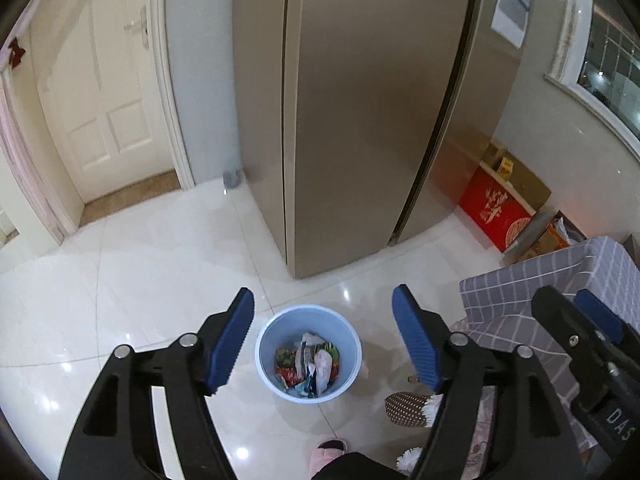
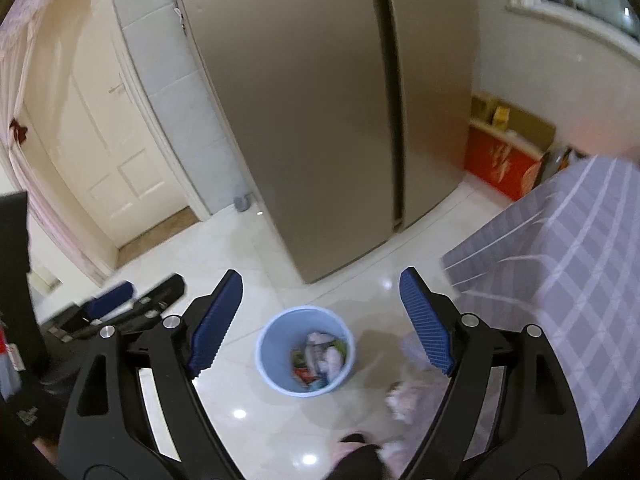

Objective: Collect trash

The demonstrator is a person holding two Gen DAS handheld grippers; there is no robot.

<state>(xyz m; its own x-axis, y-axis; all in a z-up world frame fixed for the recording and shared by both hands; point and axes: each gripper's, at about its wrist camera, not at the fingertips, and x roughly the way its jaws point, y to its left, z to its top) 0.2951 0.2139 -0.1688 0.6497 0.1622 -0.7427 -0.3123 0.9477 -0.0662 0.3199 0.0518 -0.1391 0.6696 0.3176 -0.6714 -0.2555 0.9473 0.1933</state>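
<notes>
Both the left gripper [image 1: 324, 336] and right gripper [image 2: 322, 322] hang spread wide and empty above the blue bin [image 1: 264, 344] of wrappers [image 1: 308, 364] on the floor. Only the left view shows a brown slipper [image 1: 406, 408] (sharply).

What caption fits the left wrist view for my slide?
Open left tool above a round light-blue plastic bin of crumpled wrappers on glossy white tiles.

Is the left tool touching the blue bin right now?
Apart. The left wrist view shows the left tool open and empty, held above the blue bin, which stands on the floor.
</notes>
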